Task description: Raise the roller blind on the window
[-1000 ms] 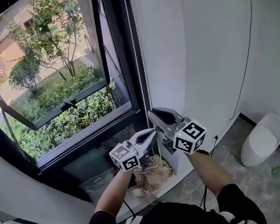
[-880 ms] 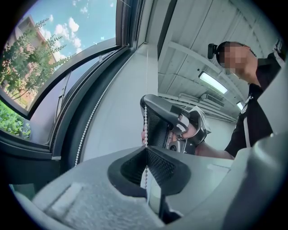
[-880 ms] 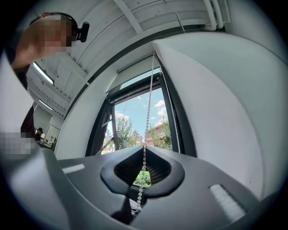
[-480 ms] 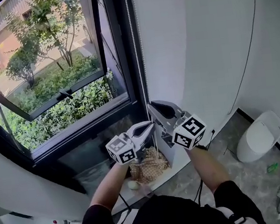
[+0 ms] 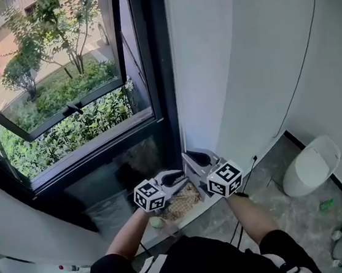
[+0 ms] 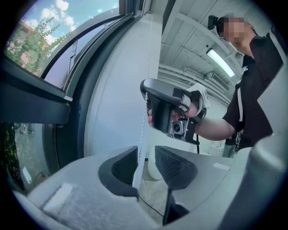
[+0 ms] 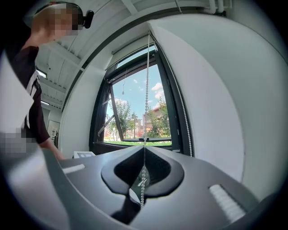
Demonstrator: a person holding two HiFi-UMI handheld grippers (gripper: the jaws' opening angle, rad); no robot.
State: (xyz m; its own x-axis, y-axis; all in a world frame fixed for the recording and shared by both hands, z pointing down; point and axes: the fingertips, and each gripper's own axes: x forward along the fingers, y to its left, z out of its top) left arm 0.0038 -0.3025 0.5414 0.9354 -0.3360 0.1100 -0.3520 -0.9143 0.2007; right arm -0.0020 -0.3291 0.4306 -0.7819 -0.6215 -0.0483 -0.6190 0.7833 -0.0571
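A white bead chain (image 5: 176, 101) hangs down the dark window frame beside the white wall. My right gripper (image 5: 192, 158) is low by the sill and shut on the bead chain (image 7: 146, 90), which runs straight up from its closed pads (image 7: 144, 155) toward the top of the window. Just below and left, my left gripper (image 5: 181, 176) has its jaws opening. A strand of the chain (image 6: 141, 143) passes between its pads (image 6: 123, 167) without being pressed. The left gripper view also shows the right gripper (image 6: 168, 110) and the hand holding it. The blind itself is not visible.
The tilted window sash (image 5: 62, 109) stands open over shrubs outside. A woven bundle (image 5: 182, 204) lies at the foot of the wall under the grippers. A white toilet (image 5: 311, 168) stands at the right, and a black cable (image 5: 302, 73) runs down the wall.
Both grippers have dropped lower toward the sill. The left jaws, shut before, have come apart around the chain.
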